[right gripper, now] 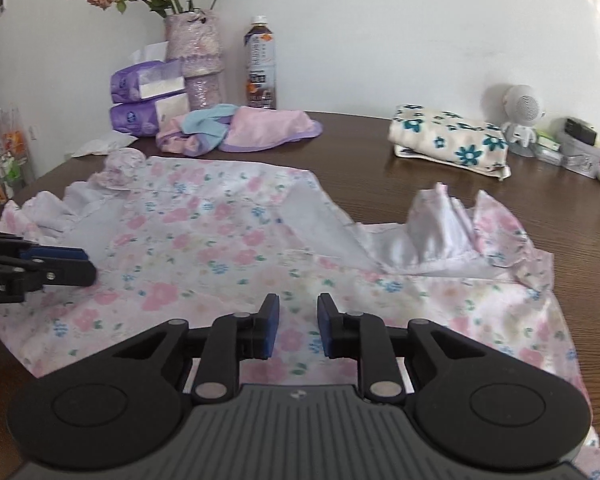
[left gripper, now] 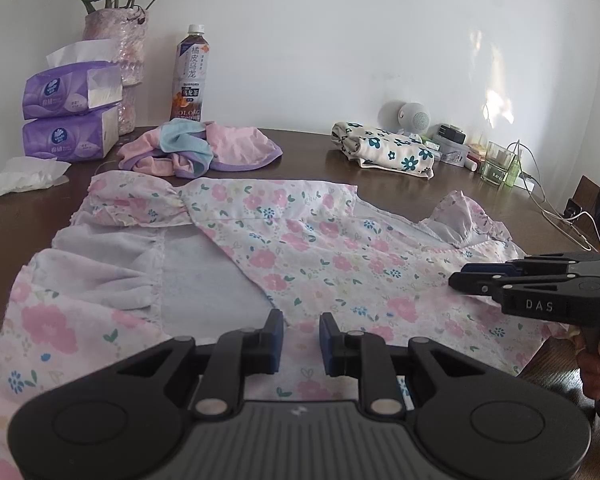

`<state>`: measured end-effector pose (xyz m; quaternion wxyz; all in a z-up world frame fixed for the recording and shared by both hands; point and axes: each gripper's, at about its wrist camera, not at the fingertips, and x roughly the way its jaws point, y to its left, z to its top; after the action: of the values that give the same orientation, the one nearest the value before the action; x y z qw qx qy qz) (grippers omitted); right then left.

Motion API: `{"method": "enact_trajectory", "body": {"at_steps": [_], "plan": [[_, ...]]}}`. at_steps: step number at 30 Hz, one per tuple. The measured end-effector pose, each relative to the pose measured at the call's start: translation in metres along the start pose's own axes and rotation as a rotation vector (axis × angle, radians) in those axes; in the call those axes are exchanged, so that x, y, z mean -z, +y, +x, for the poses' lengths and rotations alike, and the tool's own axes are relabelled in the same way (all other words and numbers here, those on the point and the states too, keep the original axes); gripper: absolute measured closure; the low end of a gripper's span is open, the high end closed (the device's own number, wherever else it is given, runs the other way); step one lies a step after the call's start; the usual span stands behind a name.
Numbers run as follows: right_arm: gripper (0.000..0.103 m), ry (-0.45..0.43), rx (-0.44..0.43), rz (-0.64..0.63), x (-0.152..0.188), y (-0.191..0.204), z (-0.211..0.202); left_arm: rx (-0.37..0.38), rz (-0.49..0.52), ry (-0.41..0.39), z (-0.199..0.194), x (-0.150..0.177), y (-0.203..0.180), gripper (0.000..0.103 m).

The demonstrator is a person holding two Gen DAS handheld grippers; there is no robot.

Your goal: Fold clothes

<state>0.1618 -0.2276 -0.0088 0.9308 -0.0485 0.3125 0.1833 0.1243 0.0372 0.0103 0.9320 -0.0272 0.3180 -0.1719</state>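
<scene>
My dark wooden table carries the floral dress near me; far off lie pastel clothes, tissue packs and a folded cloth.

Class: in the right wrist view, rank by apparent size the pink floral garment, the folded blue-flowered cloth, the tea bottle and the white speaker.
1. pink floral garment, though nearest
2. folded blue-flowered cloth
3. tea bottle
4. white speaker

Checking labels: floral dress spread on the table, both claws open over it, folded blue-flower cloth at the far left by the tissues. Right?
Not quite. The folded cloth lies far right, by the white speaker, as the right wrist view shows. The dress is spread, left claw and right claw open.
</scene>
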Motion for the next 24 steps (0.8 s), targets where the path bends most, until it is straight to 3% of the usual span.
{"method": "enact_trajectory", "body": {"at_steps": [5, 10, 13, 18, 24], "plan": [[0.083, -0.004, -0.002, 0.028, -0.001, -0.002, -0.003, -0.008, 0.011, 0.001, 0.000, 0.000, -0.001, 0.084], [0.083, -0.086, -0.154, 0.040, -0.019, 0.026, -0.026, -0.022, 0.032, 0.002, 0.000, 0.000, -0.005, 0.084], [0.083, -0.058, -0.208, -0.026, -0.027, 0.054, -0.016, -0.017, 0.027, 0.002, 0.001, 0.000, -0.004, 0.084], [0.083, 0.030, -0.218, -0.061, -0.016, 0.075, 0.013, -0.018, 0.024, 0.001, 0.000, 0.000, -0.003, 0.084], [0.083, 0.007, -0.148, -0.087, -0.004, 0.056, 0.003, -0.007, 0.009, 0.000, 0.000, 0.000, -0.001, 0.084]]}}
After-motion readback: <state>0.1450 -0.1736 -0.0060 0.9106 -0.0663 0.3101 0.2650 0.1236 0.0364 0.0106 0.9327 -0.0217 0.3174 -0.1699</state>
